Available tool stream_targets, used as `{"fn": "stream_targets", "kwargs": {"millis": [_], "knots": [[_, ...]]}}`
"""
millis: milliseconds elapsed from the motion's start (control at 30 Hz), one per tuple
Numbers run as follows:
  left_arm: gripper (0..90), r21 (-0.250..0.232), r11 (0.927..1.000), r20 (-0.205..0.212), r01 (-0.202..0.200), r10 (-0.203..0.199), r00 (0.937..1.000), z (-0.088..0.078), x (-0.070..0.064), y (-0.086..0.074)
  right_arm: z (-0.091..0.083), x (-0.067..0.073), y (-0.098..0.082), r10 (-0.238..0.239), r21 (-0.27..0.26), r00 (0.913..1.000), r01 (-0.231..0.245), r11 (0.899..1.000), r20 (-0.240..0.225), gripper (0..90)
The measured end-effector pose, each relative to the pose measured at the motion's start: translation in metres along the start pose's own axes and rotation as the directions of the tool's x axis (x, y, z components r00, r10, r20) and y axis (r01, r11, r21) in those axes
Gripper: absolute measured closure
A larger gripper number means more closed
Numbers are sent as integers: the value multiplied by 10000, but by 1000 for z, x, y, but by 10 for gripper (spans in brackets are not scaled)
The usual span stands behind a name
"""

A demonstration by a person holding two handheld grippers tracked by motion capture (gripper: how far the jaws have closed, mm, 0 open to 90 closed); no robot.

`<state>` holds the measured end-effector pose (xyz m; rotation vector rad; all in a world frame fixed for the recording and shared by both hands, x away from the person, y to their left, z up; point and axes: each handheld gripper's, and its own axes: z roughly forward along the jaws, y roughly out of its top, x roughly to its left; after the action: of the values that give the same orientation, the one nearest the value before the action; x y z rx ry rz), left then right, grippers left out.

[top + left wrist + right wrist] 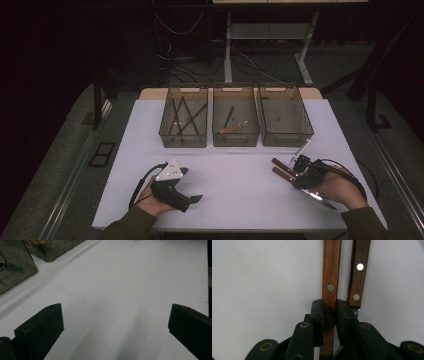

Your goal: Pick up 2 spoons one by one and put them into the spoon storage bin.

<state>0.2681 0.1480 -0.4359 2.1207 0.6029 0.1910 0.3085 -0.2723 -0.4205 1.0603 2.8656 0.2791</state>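
We read no brand, label or writing anywhere on the things in front of us. Our right tool (pixel 329 312) pinches a wooden-handled knife (pixel 331 272) between its pads: the handle is smooth reddish-brown wood with round metal rivets, and it runs straight away from the jaws over the tabletop (pixel 240 185). A second wooden handle (pixel 359 275), darker and riveted the same way, lies just beside the first, outside the pads, with a sliver of metal showing along its edge. In the high view the right tool (pixel 292 172) sits near the tabletop's right front, with both handles poking toward the middle and a blade tip (pixel 325 202) showing under our right hand (pixel 342 187). Our left tool (pixel 115 322) rests spread wide near the front left, nothing between its blocky black jaws. The tabletop is flat, matte and white, with wide bare room between our hands. Along the far edge stand three smoky translucent bins (pixel 236 140), side by side; the left and middle ones hold long thin utensils.
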Motion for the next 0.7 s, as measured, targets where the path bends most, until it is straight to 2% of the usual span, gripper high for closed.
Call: {"fn": "stream_targets", "kwargs": {"millis": [433, 700], "knots": [[0, -51, 10000, 24, 38, -38, 10000, 0, 1, 0, -4, -7, -9, 368, -632, 9980, -400, 9972, -520, 772], [0, -67, 10000, 25, 38, -38, 10000, 0, 0, 0, -12, -13, -15, 752, -1292, 9940, -851, 9880, -795, 772]]}}
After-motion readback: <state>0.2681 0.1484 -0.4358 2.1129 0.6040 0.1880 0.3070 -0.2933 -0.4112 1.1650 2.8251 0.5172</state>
